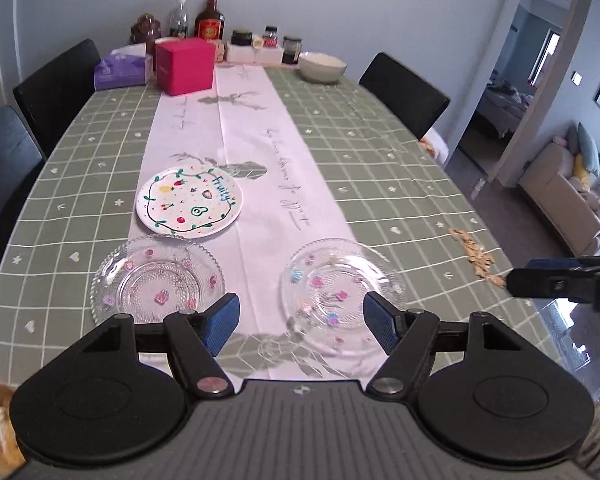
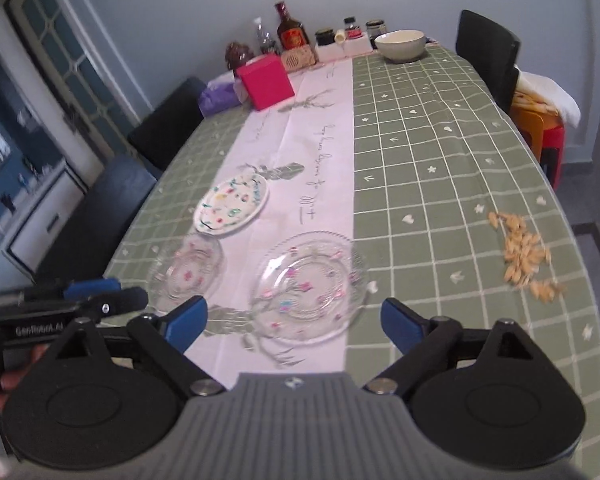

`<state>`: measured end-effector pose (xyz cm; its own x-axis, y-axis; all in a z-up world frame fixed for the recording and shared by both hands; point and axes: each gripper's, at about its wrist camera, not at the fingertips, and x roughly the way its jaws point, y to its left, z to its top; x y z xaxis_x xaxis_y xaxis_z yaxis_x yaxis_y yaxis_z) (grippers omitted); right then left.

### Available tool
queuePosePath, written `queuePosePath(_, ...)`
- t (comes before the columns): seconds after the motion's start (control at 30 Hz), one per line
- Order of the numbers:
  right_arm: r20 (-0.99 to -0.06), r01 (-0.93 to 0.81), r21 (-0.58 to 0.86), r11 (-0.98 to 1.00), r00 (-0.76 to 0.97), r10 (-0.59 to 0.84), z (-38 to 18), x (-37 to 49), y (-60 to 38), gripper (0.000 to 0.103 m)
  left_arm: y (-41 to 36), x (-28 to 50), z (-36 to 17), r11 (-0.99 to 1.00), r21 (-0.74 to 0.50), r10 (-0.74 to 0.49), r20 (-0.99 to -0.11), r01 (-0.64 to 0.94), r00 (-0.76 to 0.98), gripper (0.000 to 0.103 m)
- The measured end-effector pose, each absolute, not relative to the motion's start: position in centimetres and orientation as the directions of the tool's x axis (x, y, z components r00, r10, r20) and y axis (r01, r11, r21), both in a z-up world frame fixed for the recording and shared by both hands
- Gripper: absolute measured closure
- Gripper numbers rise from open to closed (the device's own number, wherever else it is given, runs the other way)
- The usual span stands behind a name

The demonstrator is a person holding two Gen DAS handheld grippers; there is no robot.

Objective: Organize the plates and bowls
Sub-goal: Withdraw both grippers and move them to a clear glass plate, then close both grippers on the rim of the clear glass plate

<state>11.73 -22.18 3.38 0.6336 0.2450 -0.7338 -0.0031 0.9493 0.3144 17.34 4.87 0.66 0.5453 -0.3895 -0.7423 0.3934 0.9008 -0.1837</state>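
Two clear glass plates with small flower marks lie near the table's front: one on the left (image 1: 157, 284) (image 2: 185, 274), one on the right (image 1: 340, 292) (image 2: 310, 284). A white plate painted with fruit (image 1: 189, 202) (image 2: 231, 204) lies behind the left one. A pale bowl (image 1: 322, 66) (image 2: 400, 45) stands at the far end. My left gripper (image 1: 300, 322) is open and empty, above the table's front between the glass plates. My right gripper (image 2: 293, 320) is open and empty, just in front of the right glass plate.
A pink box (image 1: 184, 65), a purple tissue pack (image 1: 119, 69), bottles and jars (image 1: 209, 20) stand at the far end. Seed husks (image 2: 526, 254) lie scattered at the right edge. Black chairs (image 1: 404, 94) stand around the table.
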Motion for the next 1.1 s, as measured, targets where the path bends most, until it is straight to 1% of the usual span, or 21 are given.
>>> queuePosePath(0.07, -0.741, 0.041, 0.342, 0.939, 0.627, 0.242, 2.5, 13.5, -23.2, 0.006, 4.6, 19.4, -1.0, 0.906, -0.195, -0.382, -0.759, 0.377, 0.526, 0.021)
queuePosePath(0.17, -0.744, 0.105, 0.448, 0.888, 0.594, 0.305, 0.2, 16.4, -24.8, 0.006, 4.2, 22.2, -3.4, 0.905, -0.225, -0.384, -0.8, 0.361, 0.462, 0.022)
queuePosePath(0.23, -0.763, 0.163, 0.474, 0.865, 0.567, 0.311, -1.7, 18.2, -25.4, 0.008, 4.1, 23.7, -4.9, 0.91, -0.261, -0.384, -0.824, 0.322, 0.416, 0.024)
queuePosePath(0.27, -0.772, 0.196, 0.479, 0.855, 0.559, 0.304, -2.8, 18.8, -25.7, 0.012, 4.1, 24.4, -5.6, 0.909, -0.286, -0.392, -0.832, 0.303, 0.392, 0.025)
queuePosePath(0.33, -0.786, 0.239, 0.487, 0.84, 0.539, 0.303, -4.7, 19.7, -26.3, 0.015, 4.0, 25.2, -6.3, 0.887, -0.333, -0.44, -0.822, 0.321, 0.362, 0.026)
queuePosePath(0.4, -0.792, 0.248, 0.497, 0.832, 0.521, 0.318, -6.4, 20.3, -26.7, 0.024, 3.5, 25.6, -6.5, 0.866, -0.341, -0.468, -0.812, 0.366, 0.35, 0.026)
queuePosePath(0.47, -0.802, 0.238, 0.493, 0.837, 0.498, 0.33, -7.5, 21.0, -26.9, 0.029, 2.9, 26.1, -6.8, 0.862, -0.318, -0.46, -0.817, 0.395, 0.348, 0.026)
queuePosePath(0.5, -0.803, 0.233, 0.499, 0.835, 0.486, 0.344, -8.0, 21.3, -27.0, 0.029, 2.6, 26.4, -6.9, 0.865, -0.305, -0.452, -0.82, 0.4, 0.352, 0.027)
queuePosePath(0.53, -0.802, 0.236, 0.51, 0.827, 0.479, 0.357, -8.5, 21.4, -27.3, 0.03, 2.4, 26.6, -7.2, 0.87, -0.289, -0.439, -0.824, 0.399, 0.36, 0.031)
queuePosePath(0.57, -0.793, 0.239, 0.529, 0.814, 0.48, 0.374, -8.9, 21.4, -27.6, 0.035, 2.3, 26.9, -7.4, 0.881, -0.27, -0.417, -0.831, 0.388, 0.369, 0.038)
queuePosePath(0.6, -0.783, 0.236, 0.547, 0.803, 0.483, 0.392, -9.2, 21.4, -27.9, 0.04, 2.3, 27.0, -7.7, 0.888, -0.259, -0.404, -0.833, 0.379, 0.378, 0.039)
queuePosePath(0.67, -0.764, 0.199, 0.563, 0.802, 0.497, 0.413, -9.3, 21.4, -27.9, 0.043, 2.2, 27.3, -8.4, 0.887, -0.259, -0.401, -0.843, 0.381, 0.359, 0.04)
queuePosePath(0.7, -0.764, 0.176, 0.544, 0.82, 0.509, 0.398, -9.1, 21.4, -27.6, 0.044, 2.0, 27.6, -8.8, 0.884, -0.265, -0.402, -0.853, 0.385, 0.334, 0.042)
queuePosePath(0.73, -0.769, 0.159, 0.517, 0.841, 0.518, 0.375, -9.0, 21.4, -27.2, 0.044, 2.0, 27.8, -9.1, 0.882, -0.28, -0.407, -0.86, 0.38, 0.309, 0.047)
queuePosePath(0.77, -0.772, 0.141, 0.494, 0.858, 0.525, 0.358, -8.9, 21.6, -26.7, 0.049, 2.0, 27.9, -9.4, 0.879, -0.303, -0.419, -0.859, 0.368, 0.293, 0.051)
queuePosePath(0.8, -0.775, 0.134, 0.484, 0.865, 0.525, 0.352, -9.0, 21.8, -26.4, 0.056, 2.2, 28.1, -9.5, 0.877, -0.327, -0.433, -0.856, 0.353, 0.283, 0.052)
queuePosePath(0.9, -0.782, 0.118, 0.476, 0.872, 0.51, 0.358, -9.4, 22.2, -25.2, 0.068, 2.1, 28.5, -10.0, 0.878, -0.356, -0.444, -0.856, 0.321, 0.264, 0.054)
queuePosePath(1.03, -0.786, 0.115, 0.423, 0.899, 0.54, 0.301, -9.6, 21.8, -24.1, 0.072, 1.3, 28.5, -10.0, 0.888, -0.309, -0.407, -0.873, 0.34, 0.27, 0.056)
queuePosePath(1.07, -0.781, 0.137, 0.422, 0.896, 0.557, 0.282, -9.7, 21.6, -24.2, 0.077, 1.1, 28.5, -10.0, 0.89, -0.297, -0.399, -0.875, 0.347, 0.274, 0.056)
queuePosePath(1.1, -0.781, 0.158, 0.421, 0.893, 0.564, 0.268, -9.8, 21.5, -24.3, 0.085, 0.9, 28.5, -10.0, 0.89, -0.292, -0.396, -0.877, 0.351, 0.272, 0.057)
